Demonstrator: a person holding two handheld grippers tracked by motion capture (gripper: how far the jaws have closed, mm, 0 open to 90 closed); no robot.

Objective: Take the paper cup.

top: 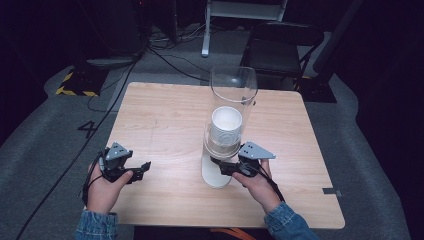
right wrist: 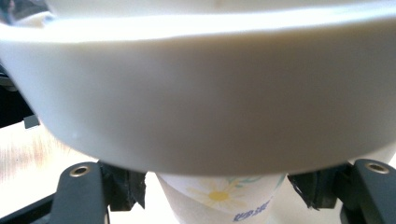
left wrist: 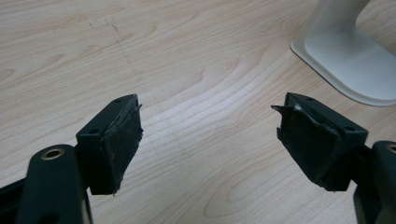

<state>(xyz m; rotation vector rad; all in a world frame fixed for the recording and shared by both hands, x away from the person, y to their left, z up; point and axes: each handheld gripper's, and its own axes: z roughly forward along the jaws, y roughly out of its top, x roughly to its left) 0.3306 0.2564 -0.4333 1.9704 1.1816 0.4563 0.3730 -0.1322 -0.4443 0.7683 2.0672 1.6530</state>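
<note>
A paper cup [right wrist: 219, 198] was framed by the right gripper's [top: 226, 165] open jaws under the cup dispenser [top: 231, 107]. The left gripper [left wrist: 210, 140] was held wide open and empty, left of the dispenser.

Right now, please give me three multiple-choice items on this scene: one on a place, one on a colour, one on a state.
1. Where is the right gripper?
A. at the cup dispenser's lower end
B. at the table's far left corner
C. on the floor

2. What colour is the dispenser base?
A. red
B. white
C. black

3. How do the left gripper's jaws stand?
A. shut on a cup
B. wide apart over bare table
C. shut on a cable

Answers: 1 A, it reaches the cup dispenser beneath the stacked cups; 2 B, the foot looks white; 3 B, wood shows between them.
</note>
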